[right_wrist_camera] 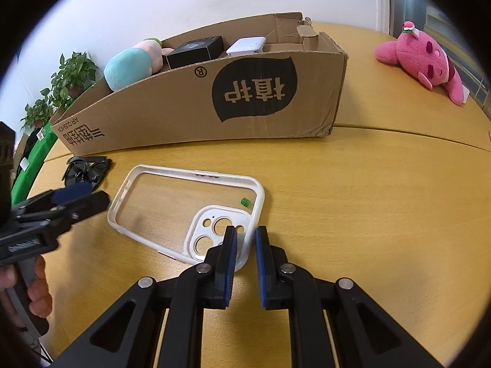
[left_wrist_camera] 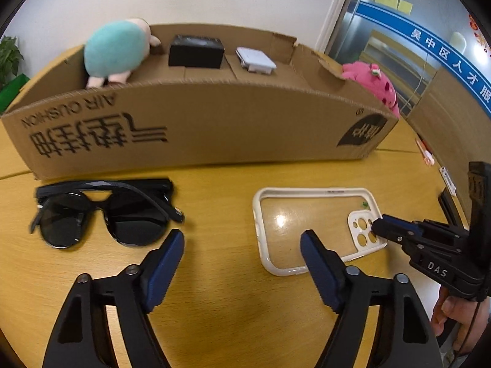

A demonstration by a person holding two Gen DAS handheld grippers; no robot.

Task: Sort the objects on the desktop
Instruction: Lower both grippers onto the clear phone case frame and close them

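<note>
In the left wrist view, the left gripper (left_wrist_camera: 242, 251) is hanging over the table (left_wrist_camera: 214, 276) with its jaws standing wide apart. Nothing is sitting between them. The sunglasses (left_wrist_camera: 104, 211) are lying just to the left of it, flat on the table, with their long side going left to right. The phone case (left_wrist_camera: 316, 227) is lying to the right. The right gripper (left_wrist_camera: 376, 225) is coming in from the right side and is pinching the case at its corner by the camera holes. Far behind both things, the box (left_wrist_camera: 199, 122) is standing along the table. It is holding a blue plush (left_wrist_camera: 116, 52), a black box (left_wrist_camera: 196, 50) and a small white thing (left_wrist_camera: 256, 59).

In the right wrist view, the right gripper (right_wrist_camera: 245, 233) is clenched on the near right corner of the phone case (right_wrist_camera: 187, 205). One finger is sitting inside the rim by the camera holes and the other is sitting outside. The long side of the case is running away to the far left. The sunglasses (right_wrist_camera: 87, 170) are lying on the far left, near the left gripper (right_wrist_camera: 83, 196). The box (right_wrist_camera: 214, 101) is standing far ahead, past the case. A pink plush (right_wrist_camera: 426, 64) is lying on the table far to the right, outside the box.

I think the case needs to go up and then far forward into the box. The left gripper is nearer to the sunglasses, so those look like its job.
</note>
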